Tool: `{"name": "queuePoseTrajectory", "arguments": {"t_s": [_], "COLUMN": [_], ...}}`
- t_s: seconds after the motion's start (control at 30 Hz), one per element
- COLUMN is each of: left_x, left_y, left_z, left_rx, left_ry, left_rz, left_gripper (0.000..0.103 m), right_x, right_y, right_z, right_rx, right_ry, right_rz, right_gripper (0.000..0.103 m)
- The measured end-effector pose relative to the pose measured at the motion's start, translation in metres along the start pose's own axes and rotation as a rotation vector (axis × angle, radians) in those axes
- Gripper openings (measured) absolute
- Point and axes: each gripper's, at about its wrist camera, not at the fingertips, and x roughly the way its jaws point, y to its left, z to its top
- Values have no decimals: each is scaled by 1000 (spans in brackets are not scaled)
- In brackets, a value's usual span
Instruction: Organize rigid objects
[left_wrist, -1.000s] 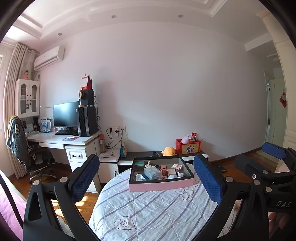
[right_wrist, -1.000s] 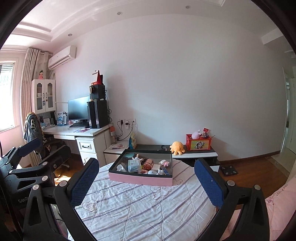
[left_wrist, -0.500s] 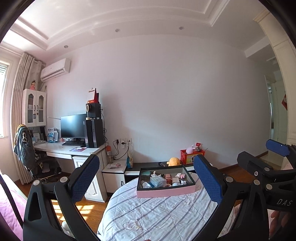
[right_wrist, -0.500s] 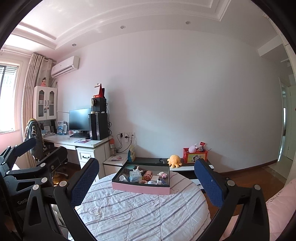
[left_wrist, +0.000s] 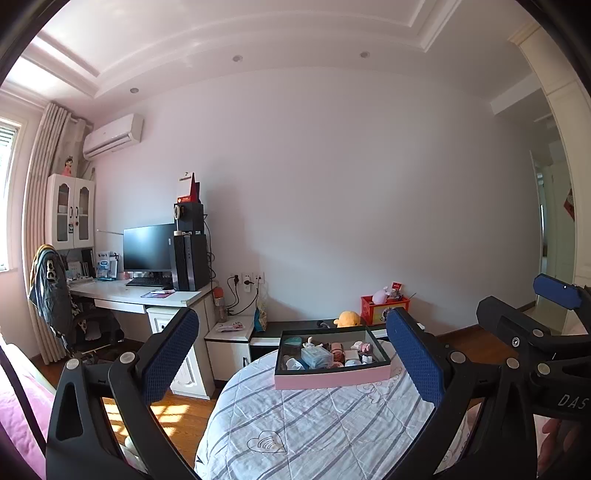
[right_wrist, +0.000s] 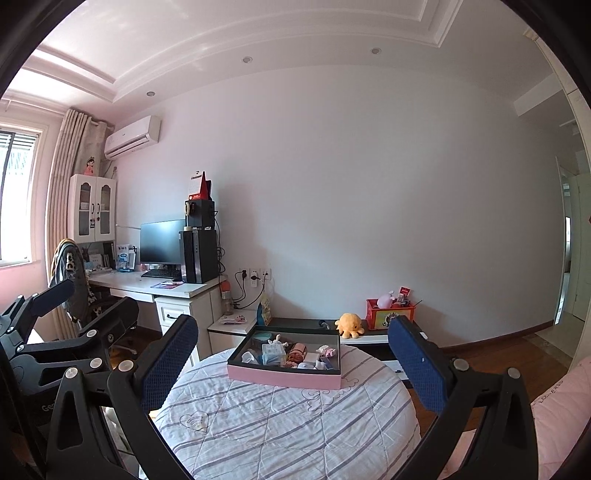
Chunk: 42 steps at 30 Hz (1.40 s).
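We held both grippers up and well back from the bed. The left gripper (left_wrist: 291, 362) stood w/ jaws wide apart, nothing between them; the right gripper (right_wrist: 291, 362) was spread just as wide and also empty. The right one also showed at the right edge of the left wrist view.

The task's thing, a shallow pink-sided box (right_wrist: 284, 376) w/ a dark inner wall, sat on the striped quilt (right_wrist: 280, 424) toward the far end of the bed, flat and level. Inside lay a jumble of small items: a pale blue packet (right_wrist: 274, 353), a brownish roll (right_wrist: 297, 352), a little white figure (left_wrist: 309, 344), plus other bits too small to name. We couldn't tell whether they were sorted or not; the scene would fit a box waiting to be gone through as well as one already filled.

Handling, as we judged it: the small pieces looked light and stiff, prob. plastic or card, so a narrow pinch across the shortest side should do. The figure seemed fragile at its thin parts, so we'd take the body. The box itself looked like rigid card; best taken at a side wall. The quilt was soft, so the box might tip if pushed.
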Motion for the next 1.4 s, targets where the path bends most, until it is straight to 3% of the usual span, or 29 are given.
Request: {"name": "queuePoseTrajectory", "arguments": {"t_s": [1.4], "left_x": [9], "left_y": [-5], "left_z": [-4], "left_rx": [2], "left_ry": [-8], "left_rz": [9], "left_gripper": [103], "right_x": [6], "right_y": [6], "right_z": [-6], "right_rx": [8], "right_ry": [23], "right_rz": [4], "right_gripper": [103]}}
